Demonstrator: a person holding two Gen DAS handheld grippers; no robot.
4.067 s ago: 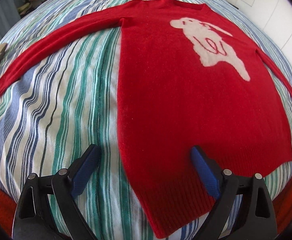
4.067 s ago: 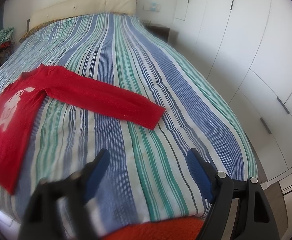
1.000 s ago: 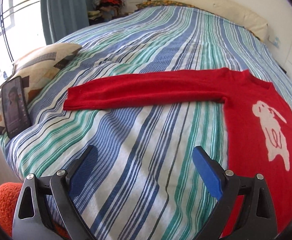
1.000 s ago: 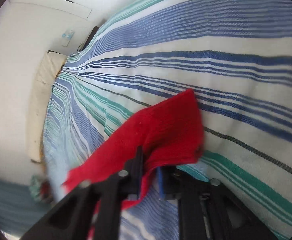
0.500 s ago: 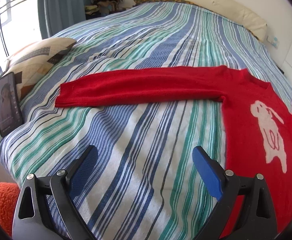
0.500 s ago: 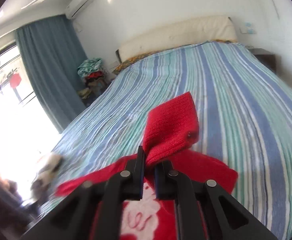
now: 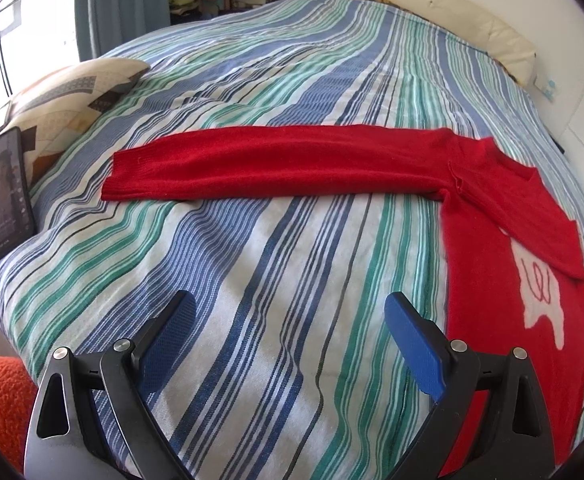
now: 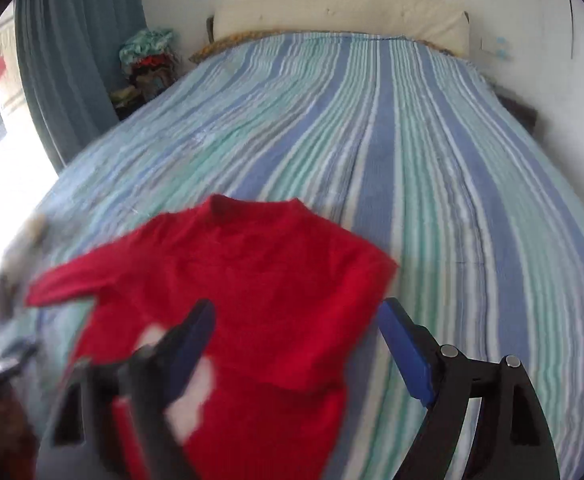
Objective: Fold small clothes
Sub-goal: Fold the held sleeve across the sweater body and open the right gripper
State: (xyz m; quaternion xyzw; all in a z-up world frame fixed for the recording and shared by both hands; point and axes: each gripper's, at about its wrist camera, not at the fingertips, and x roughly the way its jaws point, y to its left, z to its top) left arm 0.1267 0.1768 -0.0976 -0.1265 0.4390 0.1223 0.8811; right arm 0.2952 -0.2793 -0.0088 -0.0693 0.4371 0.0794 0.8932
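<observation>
Your left claw (image 7: 287,340) tilts down over the striped bed (image 7: 275,60), its blue pads spread wide with only bedspread between them. Your right claw (image 8: 296,344) also angles down, its jaws opening and nothing pinched; the near finger is blurred. The red sweater (image 7: 504,240) lies flat on the bed, at three o'clock from the left claw. One sleeve (image 7: 275,164) stretches out straight along nine-to-three, cuff at nine. The other sleeve (image 7: 532,216) is folded across the chest, over the white animal motif (image 7: 540,300). A phone (image 7: 5,192) leans on a patterned pillow (image 7: 71,96) at nine o'clock.
</observation>
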